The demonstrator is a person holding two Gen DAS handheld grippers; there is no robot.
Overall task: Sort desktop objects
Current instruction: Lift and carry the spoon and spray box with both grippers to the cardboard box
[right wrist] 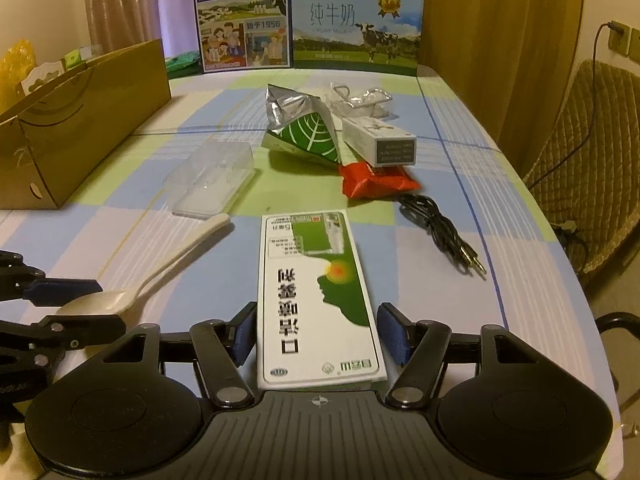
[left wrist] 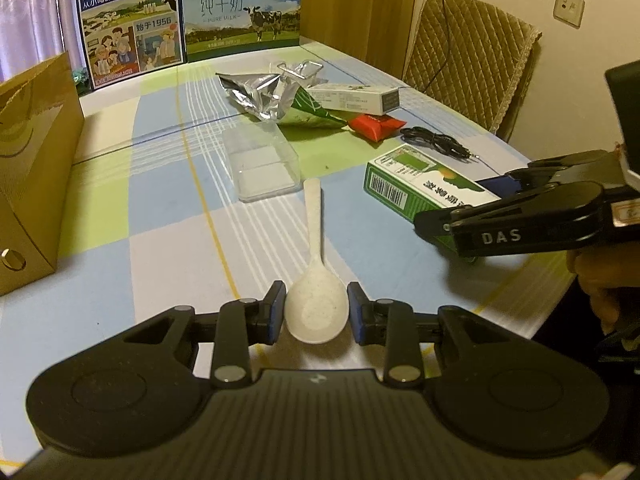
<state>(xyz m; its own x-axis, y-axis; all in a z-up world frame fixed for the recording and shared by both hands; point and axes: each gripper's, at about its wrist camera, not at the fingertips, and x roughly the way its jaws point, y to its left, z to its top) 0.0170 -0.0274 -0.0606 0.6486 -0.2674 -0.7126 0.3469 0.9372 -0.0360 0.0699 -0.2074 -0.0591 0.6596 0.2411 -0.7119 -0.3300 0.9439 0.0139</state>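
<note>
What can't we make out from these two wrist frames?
- Cardboard box contents: its wall hides them in the right wrist view, and the frame edge cuts the box in the left wrist view.
- Green-and-white box: near end hidden under the right gripper body.
- Left gripper contact with the spoon: unclear.

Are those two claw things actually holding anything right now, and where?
Nothing is clamped yet. The left gripper stands open around the white spoon bowl; the right gripper is open around the green-and-white box near end.
</note>
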